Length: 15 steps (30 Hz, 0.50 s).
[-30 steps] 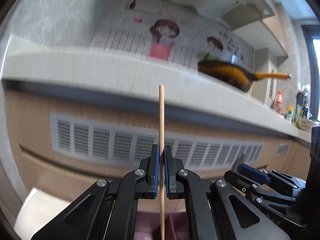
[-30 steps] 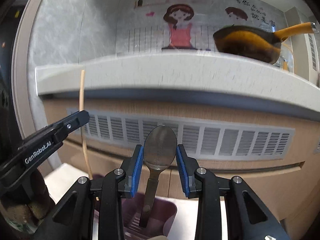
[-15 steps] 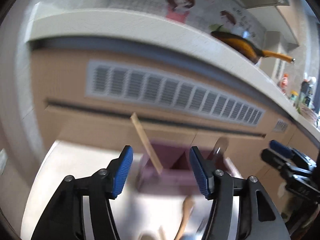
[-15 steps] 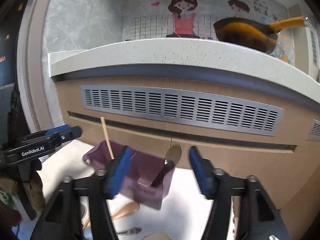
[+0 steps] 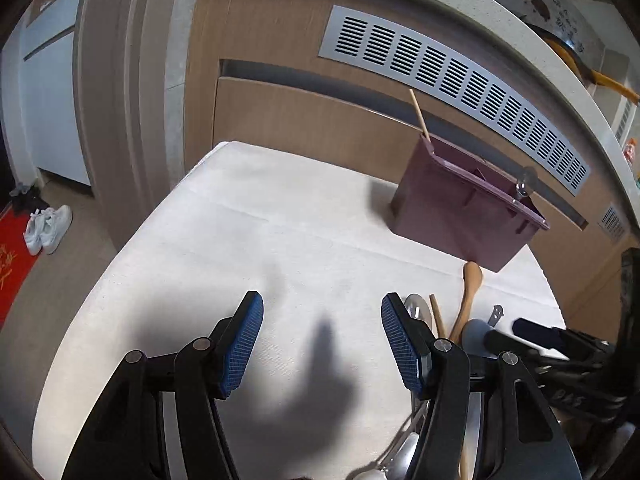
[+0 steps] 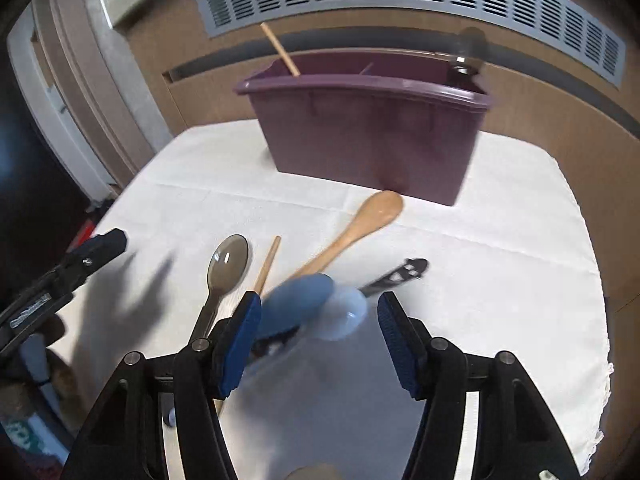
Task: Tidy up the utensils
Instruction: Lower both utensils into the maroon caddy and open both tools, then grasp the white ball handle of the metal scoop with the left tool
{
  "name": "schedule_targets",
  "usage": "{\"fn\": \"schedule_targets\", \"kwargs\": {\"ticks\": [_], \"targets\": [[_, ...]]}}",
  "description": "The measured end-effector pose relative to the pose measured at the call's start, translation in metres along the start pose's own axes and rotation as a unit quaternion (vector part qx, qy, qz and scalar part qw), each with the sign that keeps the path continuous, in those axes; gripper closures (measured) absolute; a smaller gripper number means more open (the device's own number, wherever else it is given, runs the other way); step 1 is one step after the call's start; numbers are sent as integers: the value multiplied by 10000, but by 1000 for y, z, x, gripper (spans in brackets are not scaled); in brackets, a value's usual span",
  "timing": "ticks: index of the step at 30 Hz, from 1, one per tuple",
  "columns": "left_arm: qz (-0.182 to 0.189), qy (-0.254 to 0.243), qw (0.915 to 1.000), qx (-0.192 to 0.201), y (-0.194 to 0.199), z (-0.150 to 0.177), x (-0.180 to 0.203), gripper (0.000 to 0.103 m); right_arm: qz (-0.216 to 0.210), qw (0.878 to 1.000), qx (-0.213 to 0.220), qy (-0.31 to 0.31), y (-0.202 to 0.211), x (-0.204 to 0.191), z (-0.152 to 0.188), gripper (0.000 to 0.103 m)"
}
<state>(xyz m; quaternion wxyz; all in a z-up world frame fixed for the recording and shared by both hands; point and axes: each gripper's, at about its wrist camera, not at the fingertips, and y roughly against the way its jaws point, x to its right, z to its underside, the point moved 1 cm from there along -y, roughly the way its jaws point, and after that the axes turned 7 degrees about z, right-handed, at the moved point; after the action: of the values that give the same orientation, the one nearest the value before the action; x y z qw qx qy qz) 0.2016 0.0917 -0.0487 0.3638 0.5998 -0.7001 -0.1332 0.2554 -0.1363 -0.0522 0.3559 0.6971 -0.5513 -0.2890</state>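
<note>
Both grippers are hanging over the white-clothed table (image 5: 248,216), jaws spread wide and holding nothing. The left gripper (image 5: 322,344) is sitting over bare cloth near the table's near edge, toward its left side. The right gripper (image 6: 318,344) is sitting over the loose utensils at the near edge.

Between the right gripper's blue pads (image 6: 394,340) a blue spoon (image 6: 304,306) and a whitish spoon (image 6: 346,316) are lying overlapped; motion blur is preventing a finer reading. Just left of them a metal spoon (image 6: 228,266) and a single wooden chopstick (image 6: 269,262) are lying side by side. A dark metal handle end (image 6: 402,274) with cut-outs is showing just right of the blue spoon. A wooden spoon (image 6: 354,226) is lying diagonally, its bowl nearly reaching the purple utensil caddy (image 6: 368,132).

The caddy is standing near the table's far edge, against the cabinet front (image 5: 280,92). One chopstick (image 6: 280,49) is leaning out of its left compartment; a metal spoon bowl (image 6: 470,50) is rising from its right end.
</note>
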Motion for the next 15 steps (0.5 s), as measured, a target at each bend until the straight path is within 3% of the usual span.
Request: {"fn": "schedule_targets", "kwargs": {"ticks": [6,9,11,15], "targets": [[233,-1,9990,-379,-12,1,3,41,361,9962,-66,787,-13,-22,-1,50],[446,-1,9969,-654,-22,6,8,41,417,9940,-27,1006,-5,-5,9,51],[556,-12,9955,-765,-27,9,12,41,734,9913,24,1091,-1,13,16,53],[684,-246,9928,-954,-29,13,25,41,1093,9910,17,775,2,50,18,57]]}}
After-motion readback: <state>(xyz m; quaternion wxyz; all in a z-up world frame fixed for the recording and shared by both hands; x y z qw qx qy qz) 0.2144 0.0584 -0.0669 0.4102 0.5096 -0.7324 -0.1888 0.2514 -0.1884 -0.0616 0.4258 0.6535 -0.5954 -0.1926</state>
